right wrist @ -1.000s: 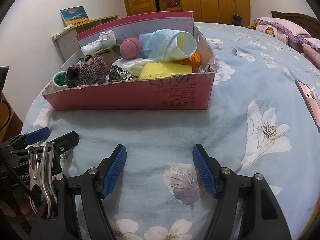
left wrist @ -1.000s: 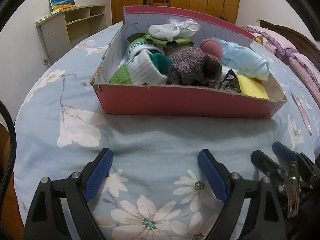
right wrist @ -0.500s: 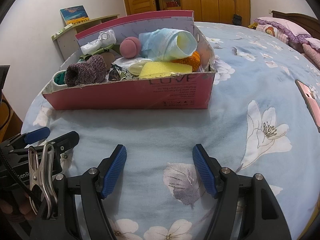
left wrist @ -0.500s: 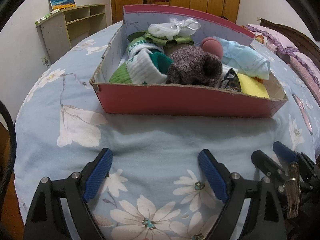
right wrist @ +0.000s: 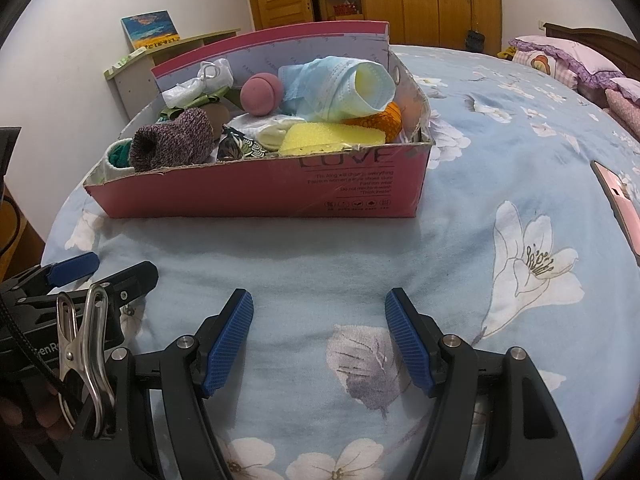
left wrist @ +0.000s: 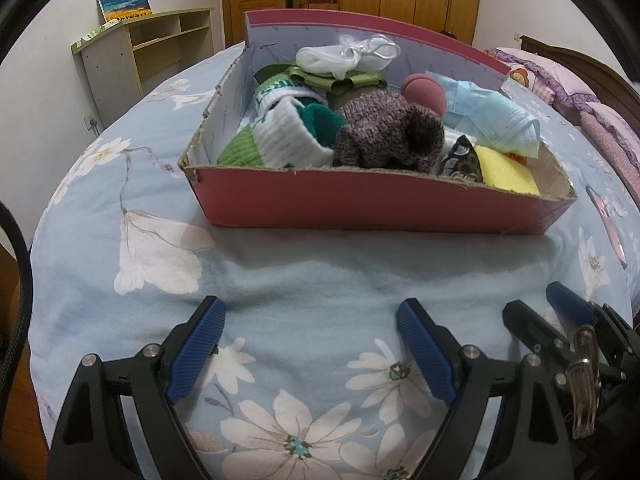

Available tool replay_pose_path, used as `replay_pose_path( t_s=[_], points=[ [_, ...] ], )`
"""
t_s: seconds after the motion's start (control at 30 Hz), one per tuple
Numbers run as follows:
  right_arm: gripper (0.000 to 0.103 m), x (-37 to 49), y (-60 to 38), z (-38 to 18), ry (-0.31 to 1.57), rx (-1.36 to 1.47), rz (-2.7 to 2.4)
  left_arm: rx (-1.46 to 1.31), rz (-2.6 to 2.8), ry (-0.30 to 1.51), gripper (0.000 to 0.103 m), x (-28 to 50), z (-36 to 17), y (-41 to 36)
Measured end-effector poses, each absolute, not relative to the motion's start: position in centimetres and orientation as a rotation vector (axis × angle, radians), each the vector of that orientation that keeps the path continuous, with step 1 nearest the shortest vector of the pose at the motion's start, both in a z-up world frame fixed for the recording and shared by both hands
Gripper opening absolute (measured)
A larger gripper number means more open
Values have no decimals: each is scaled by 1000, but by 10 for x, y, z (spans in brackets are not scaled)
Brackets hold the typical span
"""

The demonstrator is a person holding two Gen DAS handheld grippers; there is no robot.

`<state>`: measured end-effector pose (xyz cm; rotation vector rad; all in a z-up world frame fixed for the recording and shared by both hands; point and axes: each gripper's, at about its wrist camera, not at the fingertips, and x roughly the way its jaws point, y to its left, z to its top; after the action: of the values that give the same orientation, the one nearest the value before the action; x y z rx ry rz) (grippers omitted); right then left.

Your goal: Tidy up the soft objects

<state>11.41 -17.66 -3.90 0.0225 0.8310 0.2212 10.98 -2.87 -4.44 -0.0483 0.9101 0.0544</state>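
Left wrist view: left gripper [left wrist: 310,328] spread wide, blue pads [left wrist: 198,344] well apart, nothing between them, low over the flowered bedspread [left wrist: 304,280]. Right gripper [left wrist: 554,312] at the lower right edge, just beside. Ahead, well apart from both: red cardboard box [left wrist: 360,204] on the bed, packed with soft things. Green-and-white sock [left wrist: 280,140] at its left end, lettering on the cuff too cut off to read; purple knit sock [left wrist: 392,136] touching it; pink ball [left wrist: 424,92] behind; blue face mask [left wrist: 488,120], yellow sponge [left wrist: 506,170] at the right end.

Right wrist view: right gripper [right wrist: 319,314] likewise wide apart, empty, above the bedspread, near the box front. Left gripper [right wrist: 100,268] at the left edge. Printed on the box front [right wrist: 260,188]: "LOVE", top partly torn; smaller lines beneath, ending in "Think inside", the rest too blurred to read. Partial marking "enR" on the left tool body. Pink phone [right wrist: 618,200] flat at the right edge.
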Motion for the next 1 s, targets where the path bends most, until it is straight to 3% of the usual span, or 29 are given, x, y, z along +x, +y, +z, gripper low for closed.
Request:
replay_pose_path(
  t_s=[1.0],
  points=[
    [71,114,-178,-40,827,29,224,-63,55,905,92,107,-43,-24]
  ],
)
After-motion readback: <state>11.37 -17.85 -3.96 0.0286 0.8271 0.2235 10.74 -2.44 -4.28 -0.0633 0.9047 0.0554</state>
